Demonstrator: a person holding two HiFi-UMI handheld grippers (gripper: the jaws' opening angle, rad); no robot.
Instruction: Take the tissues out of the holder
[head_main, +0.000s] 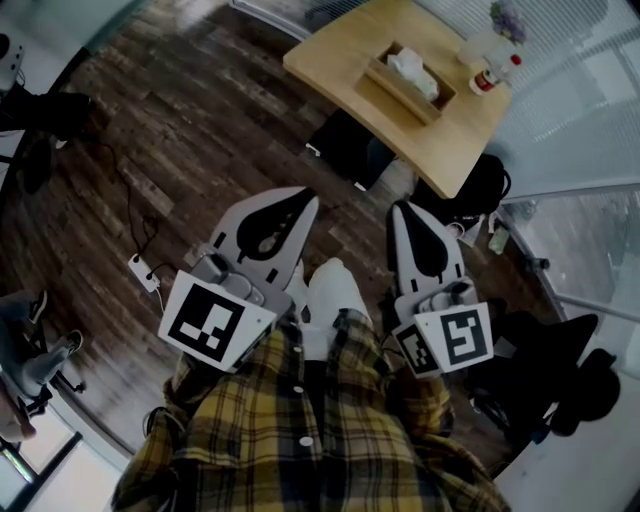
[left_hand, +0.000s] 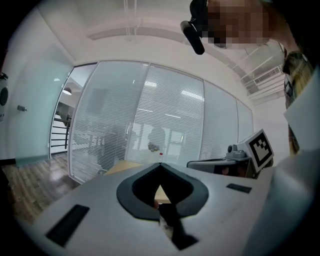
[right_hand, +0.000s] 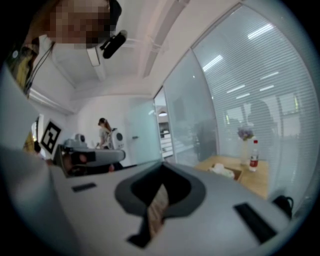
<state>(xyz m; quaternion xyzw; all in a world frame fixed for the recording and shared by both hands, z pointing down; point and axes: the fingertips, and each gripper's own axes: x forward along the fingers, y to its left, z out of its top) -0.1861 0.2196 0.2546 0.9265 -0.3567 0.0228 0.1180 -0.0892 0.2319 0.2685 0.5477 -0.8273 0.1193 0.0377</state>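
Plaid shirt (head_main: 300, 440) fills the near edge of the head view, with dark wooden floor (head_main: 180, 130) spreading beyond it. Far to the right stands the pale desk (head_main: 340, 55), well apart from both grippers. The left gripper (head_main: 306, 200) and right gripper (head_main: 398, 208) are held side by side in front of the person, each with its jaws together and nothing between them.

The likeliest trouble is at the open wooden holder (head_main: 398, 95). It looks light, so a pinch that goes too deep or a pull at a slant could probably drag the holder along. A wide reach could also knock over the vase of flowers (head_main: 505, 22) or the small bottle (head_main: 493, 78) just right of it. A cable (head_main: 130, 215) trails on the floor at the left, and a foot might catch it.

The holder contains the white tissues (head_main: 412, 68), bunched above its rim, and none are out yet.
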